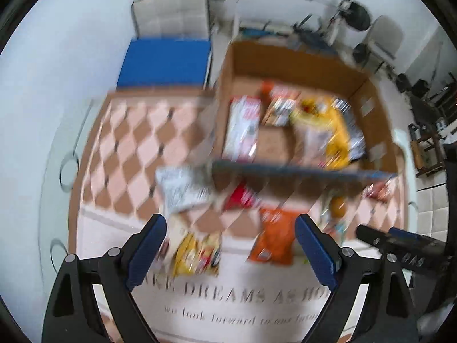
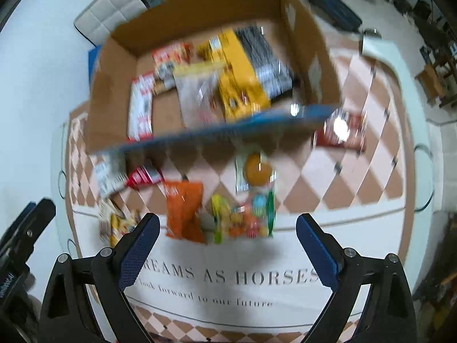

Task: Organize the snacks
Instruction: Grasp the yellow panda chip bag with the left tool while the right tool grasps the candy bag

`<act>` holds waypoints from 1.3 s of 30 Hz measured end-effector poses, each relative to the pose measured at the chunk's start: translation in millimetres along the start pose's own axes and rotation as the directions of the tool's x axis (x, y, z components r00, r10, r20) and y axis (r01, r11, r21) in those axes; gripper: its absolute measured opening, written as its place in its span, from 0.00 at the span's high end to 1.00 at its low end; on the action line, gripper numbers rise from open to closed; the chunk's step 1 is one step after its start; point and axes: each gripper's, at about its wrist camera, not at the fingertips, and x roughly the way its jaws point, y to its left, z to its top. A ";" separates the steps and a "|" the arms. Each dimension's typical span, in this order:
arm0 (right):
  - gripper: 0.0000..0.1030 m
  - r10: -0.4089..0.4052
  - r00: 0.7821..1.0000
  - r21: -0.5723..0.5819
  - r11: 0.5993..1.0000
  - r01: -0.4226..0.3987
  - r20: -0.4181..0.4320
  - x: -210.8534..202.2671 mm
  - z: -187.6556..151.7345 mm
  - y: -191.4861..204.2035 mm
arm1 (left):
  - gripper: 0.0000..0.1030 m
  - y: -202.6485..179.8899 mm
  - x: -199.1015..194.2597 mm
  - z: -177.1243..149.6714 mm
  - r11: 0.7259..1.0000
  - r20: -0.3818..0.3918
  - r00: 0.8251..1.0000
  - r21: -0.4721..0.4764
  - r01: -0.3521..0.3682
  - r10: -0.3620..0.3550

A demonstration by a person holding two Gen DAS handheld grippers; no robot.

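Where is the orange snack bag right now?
The orange snack bag lies on the checked tablecloth outside the cardboard box, just in front of it, between a red packet and a clear bag of colourful sweets.

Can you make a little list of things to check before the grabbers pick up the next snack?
1. Left gripper open, nothing in it: ok.
2. Right gripper open, nothing in it: ok.
3. Orange snack bag lies free on the tablecloth: ok.
4. Cardboard box has bare floor left: ok.
5. Picture sharp enough to aim: not ok, blurred.
6. Which snack goes next: cannot tell.
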 end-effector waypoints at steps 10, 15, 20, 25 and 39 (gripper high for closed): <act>0.04 -0.046 0.992 0.041 0.998 0.051 -0.118 75.3 -17.2 -17.3 | 0.10 43.1 104.8 -41.1 0.998 -0.254 0.967 -0.068 -0.012 -0.006; 0.04 -0.056 0.987 0.063 0.996 0.066 -0.150 98.4 -16.8 -22.1 | 0.10 51.3 140.0 -47.4 0.996 -0.321 0.947 -0.084 -0.014 -0.013; 0.04 -0.061 0.983 0.073 0.995 0.075 -0.175 114.9 -16.0 -23.7 | 0.11 44.3 145.4 -46.0 0.998 -0.303 0.953 -0.053 -0.022 0.004; 0.04 -0.062 0.977 0.086 0.993 0.081 -0.204 134.2 -17.6 -25.7 | 0.39 32.0 141.1 -42.8 0.999 -0.273 0.961 -0.016 -0.048 0.041; 0.26 -0.119 0.981 0.057 0.990 0.129 -0.156 147.7 -29.8 -15.7 | 0.55 31.4 115.4 -60.5 0.999 -0.259 0.966 -0.040 -0.028 0.017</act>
